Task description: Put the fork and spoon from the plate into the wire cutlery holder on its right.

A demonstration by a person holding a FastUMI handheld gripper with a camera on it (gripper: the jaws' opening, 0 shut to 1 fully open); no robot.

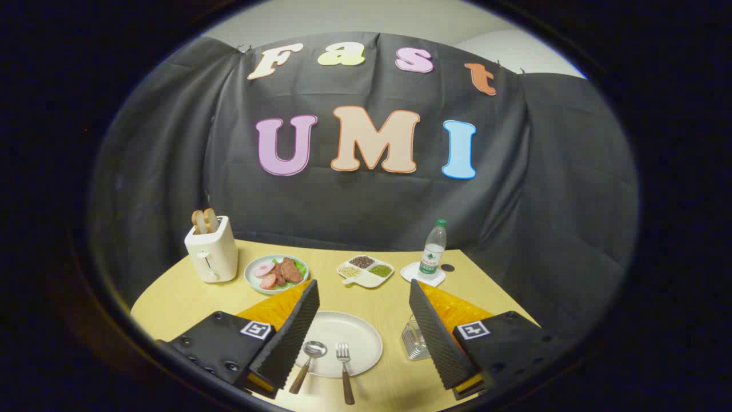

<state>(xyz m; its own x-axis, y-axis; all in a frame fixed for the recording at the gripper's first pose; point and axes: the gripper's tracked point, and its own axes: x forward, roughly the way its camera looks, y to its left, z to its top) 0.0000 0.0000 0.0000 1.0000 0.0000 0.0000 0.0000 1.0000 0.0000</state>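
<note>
Fingers (363,337): spread wide apart, empty, poised above the white plate (357,332). Spoon (309,357) and fork (344,364): side by side on the plate, handles overhanging onto the worktop (389,297). Wire cutlery holder (415,341): just right of plate, seemingly empty. Both transfers outstanding.
</note>
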